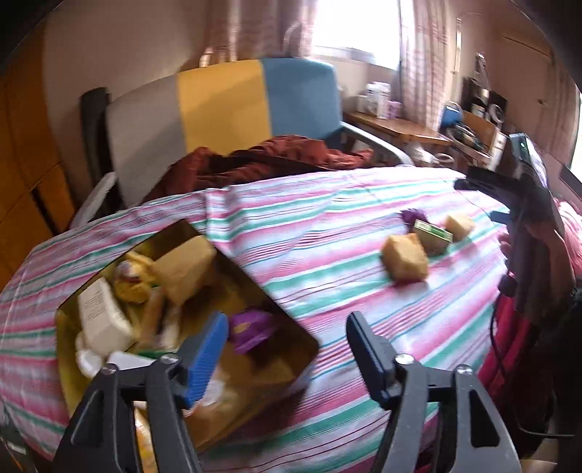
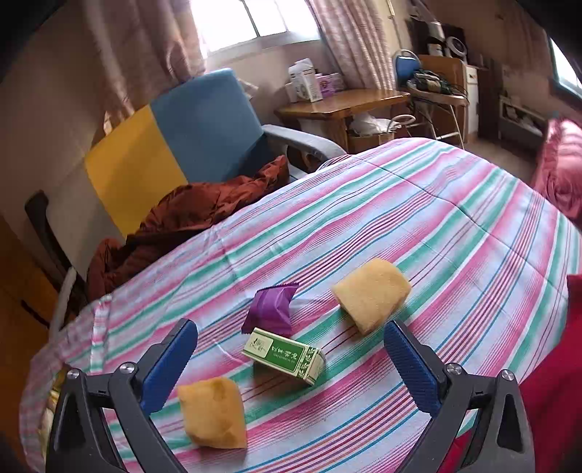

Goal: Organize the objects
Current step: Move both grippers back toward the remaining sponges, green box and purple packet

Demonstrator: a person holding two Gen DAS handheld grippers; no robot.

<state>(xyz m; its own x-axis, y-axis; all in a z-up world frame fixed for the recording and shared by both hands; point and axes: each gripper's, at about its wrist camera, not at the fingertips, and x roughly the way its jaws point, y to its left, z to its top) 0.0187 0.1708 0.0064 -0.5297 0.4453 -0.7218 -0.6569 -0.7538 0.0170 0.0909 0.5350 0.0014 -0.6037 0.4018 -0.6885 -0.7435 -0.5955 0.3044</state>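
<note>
I see a bed in striped sheet, a blue-yellow chair behind it, a bright curtained window, a wooden side table, beige walls.

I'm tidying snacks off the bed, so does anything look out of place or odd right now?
Four items are loose on the striped bedspread instead of in the gold tin: two yellow cake pieces, a purple wrapped snack and a green box. Nothing looks spilled or damaged.
</note>
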